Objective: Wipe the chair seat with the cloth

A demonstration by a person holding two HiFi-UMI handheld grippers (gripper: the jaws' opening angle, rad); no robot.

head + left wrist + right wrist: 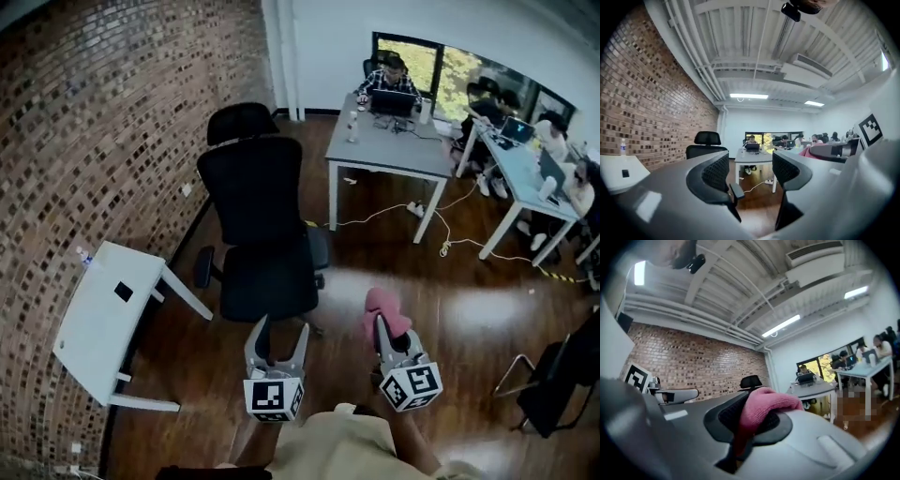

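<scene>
A black office chair (262,225) with a headrest stands on the wooden floor near the brick wall; its seat (270,279) faces me. My left gripper (277,339) hovers just in front of the seat's near edge, open and empty. The chair (706,146) shows far off at the left of the left gripper view. To the right of the seat, over the floor, my right gripper (389,336) is shut on a pink cloth (384,309). The bunched cloth (764,406) fills its jaws, with the chair's headrest (750,382) behind.
A small white table (103,319) stands at the left by the brick wall. A grey desk (389,150) with a seated person is behind the chair, with cables (412,211) on the floor. More desks and people are at the right. A dark chair frame (553,375) stands at the right edge.
</scene>
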